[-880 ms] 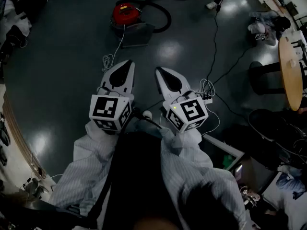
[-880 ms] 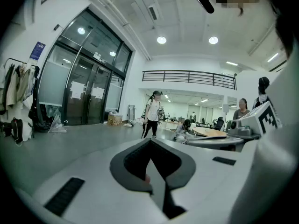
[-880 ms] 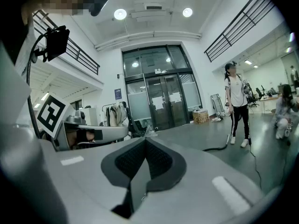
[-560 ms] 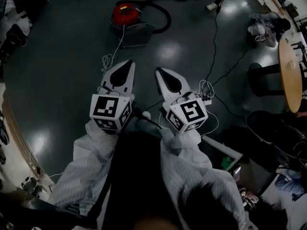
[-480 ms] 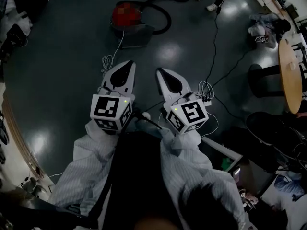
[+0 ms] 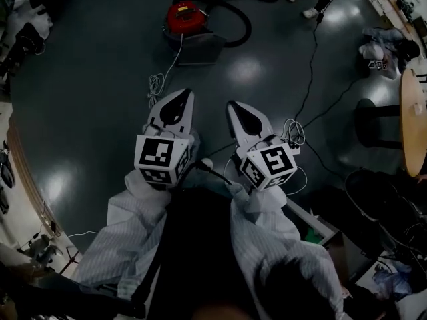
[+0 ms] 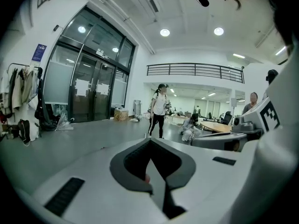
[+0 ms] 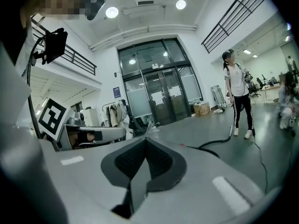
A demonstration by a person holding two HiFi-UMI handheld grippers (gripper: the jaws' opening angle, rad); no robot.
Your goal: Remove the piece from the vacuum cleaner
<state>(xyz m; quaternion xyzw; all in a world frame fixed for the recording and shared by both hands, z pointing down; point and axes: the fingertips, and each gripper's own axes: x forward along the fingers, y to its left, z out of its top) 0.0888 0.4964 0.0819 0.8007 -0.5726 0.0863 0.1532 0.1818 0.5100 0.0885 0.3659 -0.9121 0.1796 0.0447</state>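
Note:
A red vacuum cleaner (image 6: 183, 17) sits on the dark floor at the top of the head view, on a grey box (image 6: 200, 47). Its black hose (image 6: 241, 15) curls off to the right and shows again as the hose (image 8: 224, 127) in the right gripper view. My left gripper (image 6: 185, 93) and right gripper (image 6: 233, 105) are held side by side at waist height, well short of the cleaner. Both are shut with nothing between the jaws. The left gripper (image 7: 150, 141) and right gripper (image 8: 145, 140) show only their closed tips.
Cables (image 6: 308, 72) trail across the floor to the right, with a coil (image 6: 156, 83) just ahead of my left gripper. A round wooden table (image 6: 413, 119) stands at the right edge. A person (image 8: 237, 93) stands near the hose end. Glass doors (image 7: 91, 87) lie beyond.
The view has shifted: the vacuum cleaner and the grippers sit slightly further right and lower in the head view. Both grippers stay shut and side by side.

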